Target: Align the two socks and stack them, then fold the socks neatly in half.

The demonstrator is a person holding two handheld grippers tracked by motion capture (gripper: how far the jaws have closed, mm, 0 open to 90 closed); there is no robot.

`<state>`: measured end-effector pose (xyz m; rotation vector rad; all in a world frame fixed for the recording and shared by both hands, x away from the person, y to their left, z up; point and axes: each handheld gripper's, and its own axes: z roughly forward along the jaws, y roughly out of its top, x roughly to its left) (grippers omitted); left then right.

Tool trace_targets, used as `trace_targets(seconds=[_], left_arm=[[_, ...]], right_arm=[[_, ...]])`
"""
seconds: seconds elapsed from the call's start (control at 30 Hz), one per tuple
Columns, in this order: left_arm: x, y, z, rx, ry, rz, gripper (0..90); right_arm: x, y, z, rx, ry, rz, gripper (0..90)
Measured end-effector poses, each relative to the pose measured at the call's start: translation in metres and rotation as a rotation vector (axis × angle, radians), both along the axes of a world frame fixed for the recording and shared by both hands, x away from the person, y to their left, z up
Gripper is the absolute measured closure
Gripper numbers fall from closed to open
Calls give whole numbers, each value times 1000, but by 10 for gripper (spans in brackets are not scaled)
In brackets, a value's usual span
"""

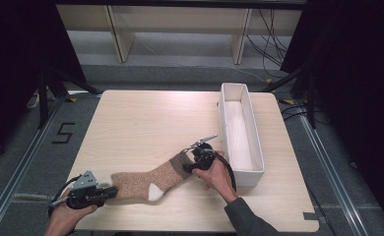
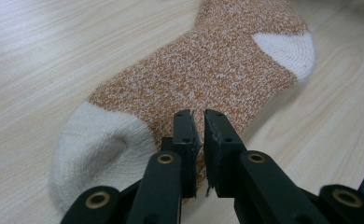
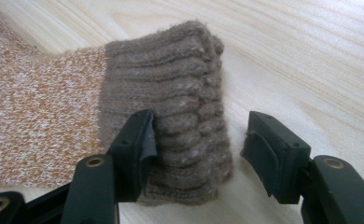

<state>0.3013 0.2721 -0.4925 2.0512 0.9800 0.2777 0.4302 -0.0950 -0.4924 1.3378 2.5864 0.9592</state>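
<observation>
Lying flat on the light wooden table (image 1: 145, 123), the speckled orange-brown knitted sock (image 1: 148, 181) with cream toe and heel sat near the front edge, just left of the long white open box (image 1: 240, 132). Left gripper (image 2: 203, 122) had its jaws clamped on the sock's edge beside the toe. Right gripper (image 3: 199, 135) jaws were apart, straddling the brown ribbed cuff (image 3: 180, 84), one jaw touching it.

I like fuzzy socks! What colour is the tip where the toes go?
The sock's toe is creamy white, beside the orange-speckled foot. The left gripper view shows it best.
</observation>
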Motion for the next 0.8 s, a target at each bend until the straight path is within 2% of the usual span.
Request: trace_targets(seconds=[0.1,0.2,0.27,0.3,0.33,0.37,0.4,0.43,0.47,0.5,0.57,0.63,0.7,0.73,0.77,0.8], left_arm=[[0,1,0,3,-2,-9,824],[0,1,1,17,-4,-15,821],[0,0,0,7,-4,-6,820],[0,0,0,7,-4,-5,819],[0,0,1,16,-2,-3,818],[1,2,1,41,-6,-24,818],[1,2,1,40,-3,-24,818],[1,2,1,41,-4,-21,817],[2,2,1,43,-3,-23,817],[2,1,1,38,-4,-22,816],[2,-2,1,21,-4,-12,814],[3,-1,2,42,-8,-31,813],[2,-1,1,42,-4,-33,813],[2,-3,0,18,-5,-16,812],[2,-2,0,17,-9,-14,811],[2,-1,1,37,-10,-20,809]], right_arm=[[1,-1,-1,-3,-16,9,434],[0,-1,-1,14,25,-17,466],[-1,-1,0,21,36,-16,500],[1,-2,-2,33,3,13,514],[1,-3,-3,42,11,7,518],[0,-2,-3,51,43,-27,529],[2,-4,-4,61,20,4,536],[2,-5,-4,60,26,2,539],[1,-4,-6,82,18,-5,539],[0,-3,-6,77,39,-36,542],[1,-6,-6,80,25,-7,543],[1,-7,-7,91,29,-14,551],[2,-8,-8,101,43,-18,568],[1,-9,-7,104,47,-15,588],[1,-8,-7,107,64,-13,611],[-2,-6,-5,92,48,-22,636]])
